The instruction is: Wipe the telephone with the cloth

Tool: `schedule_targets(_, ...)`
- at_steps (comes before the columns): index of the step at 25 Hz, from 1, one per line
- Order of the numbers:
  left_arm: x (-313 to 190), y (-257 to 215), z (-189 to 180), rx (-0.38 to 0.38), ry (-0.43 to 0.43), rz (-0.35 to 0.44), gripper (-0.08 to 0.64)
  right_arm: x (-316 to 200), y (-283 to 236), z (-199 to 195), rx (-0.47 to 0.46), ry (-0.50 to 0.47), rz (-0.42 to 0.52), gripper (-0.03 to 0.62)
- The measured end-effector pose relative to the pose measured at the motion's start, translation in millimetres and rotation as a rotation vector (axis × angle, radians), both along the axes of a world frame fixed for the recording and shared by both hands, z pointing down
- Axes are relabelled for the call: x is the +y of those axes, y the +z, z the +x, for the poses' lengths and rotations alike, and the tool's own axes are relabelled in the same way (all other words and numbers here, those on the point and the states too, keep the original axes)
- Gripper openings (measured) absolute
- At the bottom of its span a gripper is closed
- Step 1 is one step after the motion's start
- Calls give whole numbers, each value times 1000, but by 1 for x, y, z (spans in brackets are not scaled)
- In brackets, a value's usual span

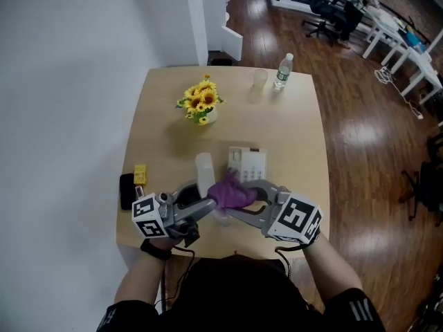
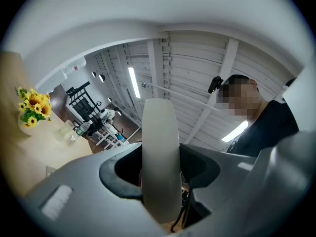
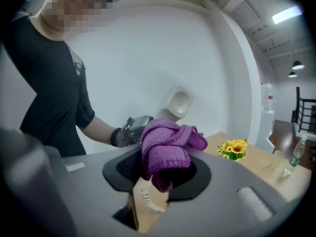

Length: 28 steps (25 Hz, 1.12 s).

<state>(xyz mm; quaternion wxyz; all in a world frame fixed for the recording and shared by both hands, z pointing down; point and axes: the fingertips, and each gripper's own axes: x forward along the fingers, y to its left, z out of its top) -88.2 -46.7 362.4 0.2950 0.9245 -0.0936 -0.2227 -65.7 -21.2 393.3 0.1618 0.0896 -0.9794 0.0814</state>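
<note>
In the head view the white handset (image 1: 204,173) stands upright over the table's near edge, its lower end held in my left gripper (image 1: 206,203), which is shut on it. My right gripper (image 1: 243,200) is shut on a bunched purple cloth (image 1: 231,192) that presses against the handset's right side. The telephone base (image 1: 247,163) lies on the table just behind them. In the left gripper view the handset (image 2: 160,157) fills the gap between the jaws. In the right gripper view the cloth (image 3: 165,149) bulges from the jaws, with the handset's earpiece (image 3: 178,102) above and a coiled cord (image 3: 145,199) below.
A pot of sunflowers (image 1: 201,102) stands mid-table. A clear cup (image 1: 259,79) and a water bottle (image 1: 282,71) are at the far edge. A yellow block (image 1: 140,173) and a black object (image 1: 127,190) lie at the left edge. Wooden floor lies to the right.
</note>
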Motion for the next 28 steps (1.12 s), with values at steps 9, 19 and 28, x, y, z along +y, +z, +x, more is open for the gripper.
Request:
schedule_targets(9,-1,-13,3,25,1,24,209,25,5,-5,76,-129,-14,132)
schedule_targets(19,-2,-15,0,84,-11,-7,209,63,29,2,115,-225,-47,132)
schedule_targets(28,-10,-41,-14,260,-5,-12,209,12,18,25,-140,52,-150,133)
